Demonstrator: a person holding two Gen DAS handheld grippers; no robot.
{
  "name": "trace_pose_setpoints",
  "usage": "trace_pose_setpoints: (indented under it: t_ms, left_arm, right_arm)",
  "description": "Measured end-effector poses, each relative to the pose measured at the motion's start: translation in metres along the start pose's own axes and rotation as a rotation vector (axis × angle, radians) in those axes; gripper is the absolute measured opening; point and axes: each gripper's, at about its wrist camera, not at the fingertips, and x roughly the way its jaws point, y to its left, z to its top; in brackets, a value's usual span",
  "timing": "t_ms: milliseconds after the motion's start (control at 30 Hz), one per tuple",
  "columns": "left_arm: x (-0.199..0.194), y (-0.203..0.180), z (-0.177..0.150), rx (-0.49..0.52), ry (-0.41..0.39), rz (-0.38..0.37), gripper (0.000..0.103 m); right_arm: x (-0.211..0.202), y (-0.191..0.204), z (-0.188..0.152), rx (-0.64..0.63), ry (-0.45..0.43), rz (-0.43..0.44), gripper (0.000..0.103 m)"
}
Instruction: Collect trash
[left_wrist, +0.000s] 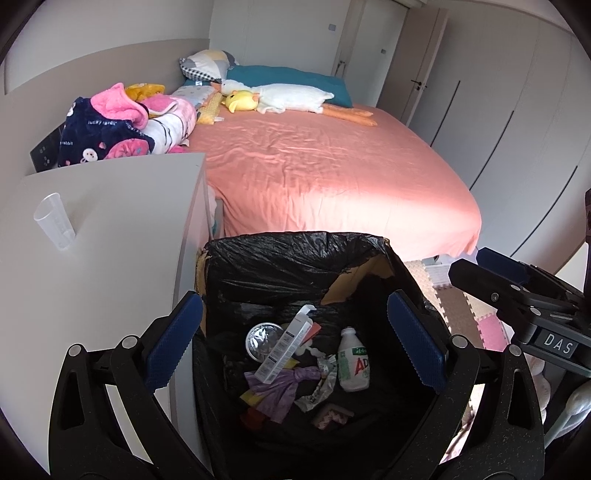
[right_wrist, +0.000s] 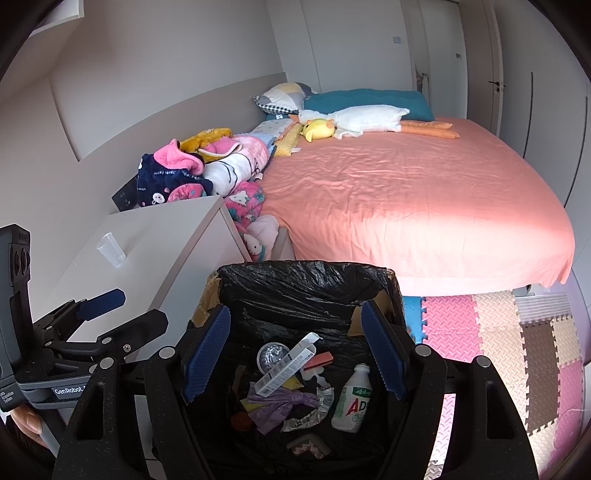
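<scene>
A cardboard bin lined with a black bag (left_wrist: 295, 258) (right_wrist: 306, 280) stands below both grippers. Inside lie a white AD bottle (left_wrist: 352, 363) (right_wrist: 351, 402), a long white carton (left_wrist: 288, 345) (right_wrist: 286, 365), a clear round lid (left_wrist: 263, 338), purple wrapping (left_wrist: 277, 387) (right_wrist: 280, 404) and foil scraps. My left gripper (left_wrist: 295, 343) is open and empty over the bin; it also shows in the right wrist view (right_wrist: 122, 310). My right gripper (right_wrist: 295, 354) is open and empty over the bin; it also shows in the left wrist view (left_wrist: 469, 264). A clear plastic cup (left_wrist: 55, 221) (right_wrist: 110, 249) stands on the white nightstand (left_wrist: 122, 229) (right_wrist: 166, 236).
A bed with a salmon sheet (left_wrist: 332, 173) (right_wrist: 424, 192) lies behind the bin, with plush toys, pillows and piled blankets (left_wrist: 122, 125) at its head. Foam puzzle mats (right_wrist: 517, 339) cover the floor to the right. White wardrobes (left_wrist: 517, 129) line the right wall.
</scene>
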Motion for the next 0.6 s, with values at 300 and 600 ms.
trace_pose_setpoints:
  t_ms: [300,600]
  left_arm:
    - [-0.0021,-0.0007,-0.0002,-0.007,-0.033,0.037,0.096]
    - [-0.0021,-0.0048,-0.0013,0.01,-0.021,0.064,0.097]
  right_arm:
    - [0.0005,0.0002,-0.0024,0.001,0.002,0.0,0.074]
    - [0.0003,0.0002,-0.004,-0.001,0.002,0.002,0.074]
